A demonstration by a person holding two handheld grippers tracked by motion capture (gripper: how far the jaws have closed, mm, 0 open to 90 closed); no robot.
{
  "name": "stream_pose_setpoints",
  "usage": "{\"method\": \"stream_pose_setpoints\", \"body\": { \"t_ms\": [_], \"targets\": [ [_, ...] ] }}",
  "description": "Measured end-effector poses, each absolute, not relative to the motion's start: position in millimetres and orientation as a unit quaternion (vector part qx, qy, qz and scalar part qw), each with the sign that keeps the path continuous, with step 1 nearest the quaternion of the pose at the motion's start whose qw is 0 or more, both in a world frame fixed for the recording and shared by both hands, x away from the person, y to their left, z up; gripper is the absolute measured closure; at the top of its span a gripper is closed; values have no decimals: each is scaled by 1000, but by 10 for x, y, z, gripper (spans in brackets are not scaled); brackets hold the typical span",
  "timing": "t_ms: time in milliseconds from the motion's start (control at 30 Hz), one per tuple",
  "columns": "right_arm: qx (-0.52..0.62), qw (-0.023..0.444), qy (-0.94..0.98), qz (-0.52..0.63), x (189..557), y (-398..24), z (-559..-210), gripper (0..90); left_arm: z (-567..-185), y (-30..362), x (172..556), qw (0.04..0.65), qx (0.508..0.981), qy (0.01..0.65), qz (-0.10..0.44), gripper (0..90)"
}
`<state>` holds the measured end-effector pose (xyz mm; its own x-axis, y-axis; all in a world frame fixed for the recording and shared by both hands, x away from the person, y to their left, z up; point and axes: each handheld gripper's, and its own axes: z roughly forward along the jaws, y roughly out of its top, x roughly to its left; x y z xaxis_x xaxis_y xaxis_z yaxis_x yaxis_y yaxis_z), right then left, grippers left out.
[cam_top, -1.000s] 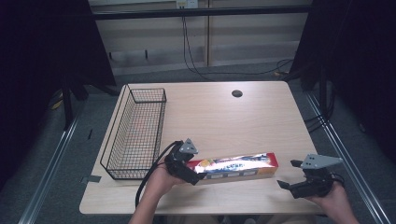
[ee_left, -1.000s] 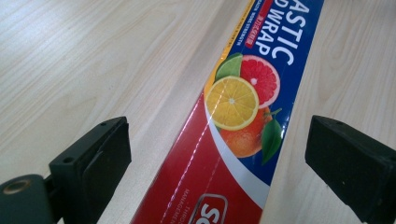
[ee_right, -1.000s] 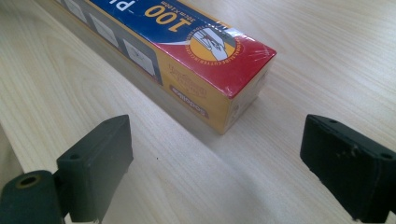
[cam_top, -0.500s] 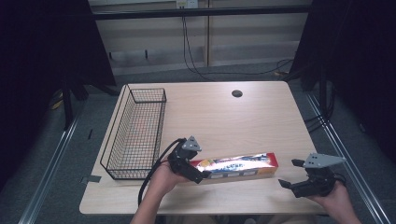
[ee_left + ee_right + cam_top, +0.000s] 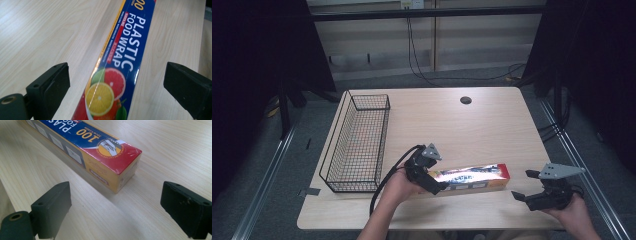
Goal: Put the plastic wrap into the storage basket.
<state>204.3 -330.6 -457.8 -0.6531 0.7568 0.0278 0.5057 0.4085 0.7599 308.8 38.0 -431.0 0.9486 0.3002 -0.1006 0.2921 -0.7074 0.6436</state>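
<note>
A long plastic food wrap box [image 5: 472, 177] lies flat near the table's front edge, blue on top with fruit pictures and a red end. My left gripper [image 5: 432, 180] is open over the box's left end; in the left gripper view the box [image 5: 117, 65] runs between the two spread jaws without touching either. My right gripper [image 5: 523, 186] is open a short way right of the box's red end, clear of it. In the right gripper view the red and yellow end of the box [image 5: 112, 157] lies ahead of the gripper [image 5: 115, 207], beyond the jaws.
A black wire basket [image 5: 357, 145] stands on the table's left side, with nothing seen inside. A small dark round cable port [image 5: 465, 100] sits near the far edge. The left gripper's black cable [image 5: 384, 185] loops over the front edge.
My left gripper has edged slightly right along the box's left end. The right gripper has shifted very little, and the box has stayed in place.
</note>
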Motion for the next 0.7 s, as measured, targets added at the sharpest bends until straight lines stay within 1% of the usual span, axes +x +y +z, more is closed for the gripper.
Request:
{"method": "stream_pose_setpoints", "body": {
  "t_ms": [133,333,467,533,567,700],
  "targets": [
    [382,161,824,387,2033,-3310,-4575,98,-4335,207,3127,331,932,148,-1,68],
    [381,162,824,386,2017,-3325,-4576,101,-4379,30,3163,322,936,140,-13,83],
    [384,161,823,387,2011,-3331,-4573,101,-4419,-24,3175,308,942,131,-20,94],
    [384,162,823,386,2008,-3332,-4573,103,-4449,-44,3193,288,951,114,-16,112],
    [383,164,824,385,2007,-3332,-4571,103,-4465,-53,3182,286,951,120,-18,123],
    [381,160,823,388,2013,-3328,-4570,105,-4513,-89,3192,267,957,112,-24,177]
  ]
}}
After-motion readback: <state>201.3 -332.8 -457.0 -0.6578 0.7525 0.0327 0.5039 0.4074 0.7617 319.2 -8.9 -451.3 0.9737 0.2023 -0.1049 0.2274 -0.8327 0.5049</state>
